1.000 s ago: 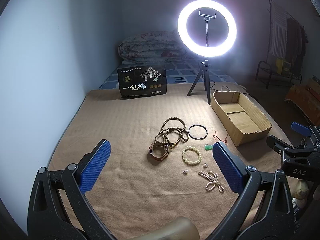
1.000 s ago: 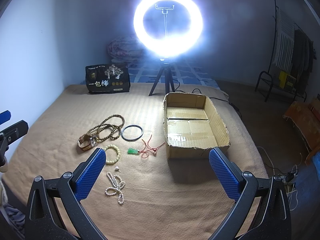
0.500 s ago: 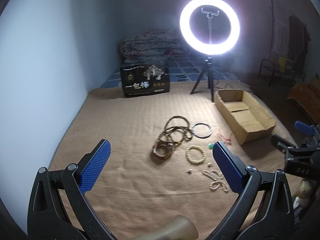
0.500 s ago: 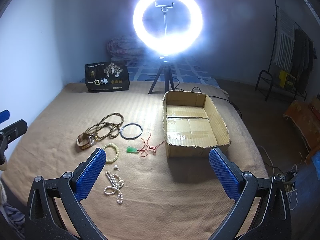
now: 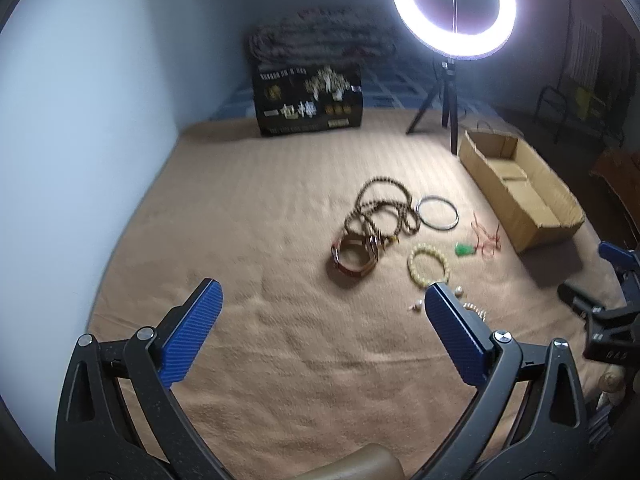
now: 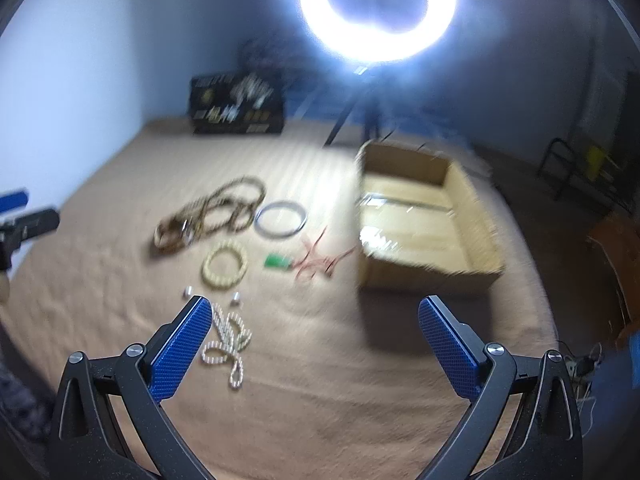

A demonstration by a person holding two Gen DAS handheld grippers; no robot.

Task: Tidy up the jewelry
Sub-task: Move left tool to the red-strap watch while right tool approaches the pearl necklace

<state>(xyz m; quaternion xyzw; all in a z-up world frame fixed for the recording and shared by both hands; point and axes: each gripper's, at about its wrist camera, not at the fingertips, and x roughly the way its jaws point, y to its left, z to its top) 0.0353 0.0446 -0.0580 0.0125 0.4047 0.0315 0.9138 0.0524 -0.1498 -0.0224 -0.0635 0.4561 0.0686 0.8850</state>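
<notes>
Both views swung downward since a second ago, now blurred. Left claw [image 5: 320, 330] and right claw [image 6: 314, 334] spread wide, empty. Jewelry loose on tan blanket [image 5: 260, 216], left of open cardboard box [image 6: 420, 216]. Risk: snagging white pearl strand [image 6: 230, 344] under right claw's near-left finger.

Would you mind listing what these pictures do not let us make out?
- Pearl strand: left wrist view, mostly hidden behind the left gripper's right finger.
- Black box lettering: right wrist view, motion blur.
- Ring light top: right wrist view, cut off by the frame edge, glare.
</notes>
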